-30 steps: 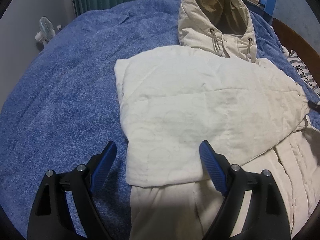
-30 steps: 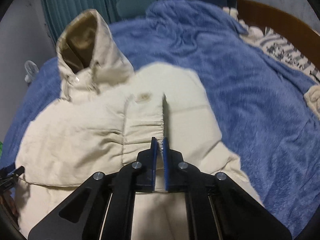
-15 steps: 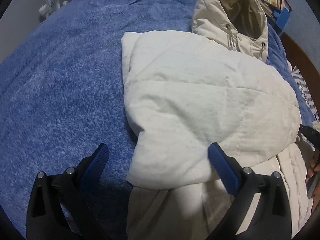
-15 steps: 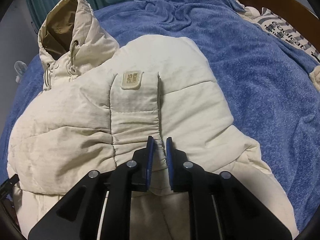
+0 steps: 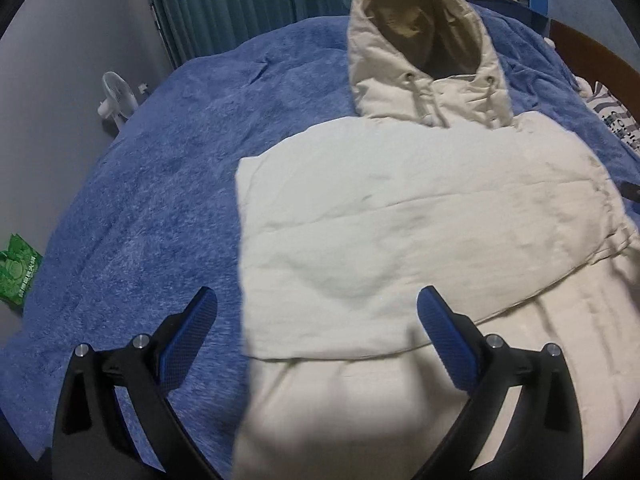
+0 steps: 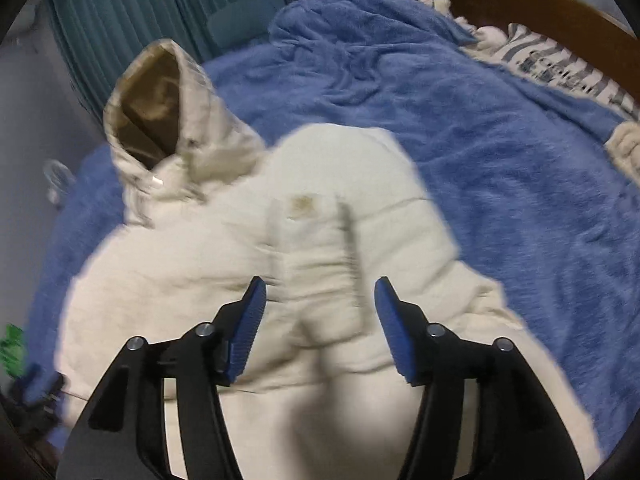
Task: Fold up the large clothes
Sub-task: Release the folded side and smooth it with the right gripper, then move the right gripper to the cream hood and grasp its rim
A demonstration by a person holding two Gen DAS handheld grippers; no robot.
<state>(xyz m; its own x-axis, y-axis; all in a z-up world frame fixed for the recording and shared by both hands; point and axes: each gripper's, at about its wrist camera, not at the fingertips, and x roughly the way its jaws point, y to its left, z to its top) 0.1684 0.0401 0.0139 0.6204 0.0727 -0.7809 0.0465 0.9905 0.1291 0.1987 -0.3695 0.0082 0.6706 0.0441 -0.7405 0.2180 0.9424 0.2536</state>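
The left gripper (image 5: 316, 332) hangs released over the jacket (image 5: 400, 220), which lies mid-bed (image 5: 160, 168), sleeves folded in. The right gripper (image 6: 320, 320) is released too. Puffy, soft and bulky, the jacket probably springs back; grip its hem corners.

Both grippers are just hanging there with nothing in them. The left gripper (image 5: 316, 312) has its blue-padded fingers (image 5: 188, 336) spread really wide. The right gripper (image 6: 320, 300) has its jaws parted too, though less so, blue pads (image 6: 394, 330) facing each other. Both point forward and slightly down.
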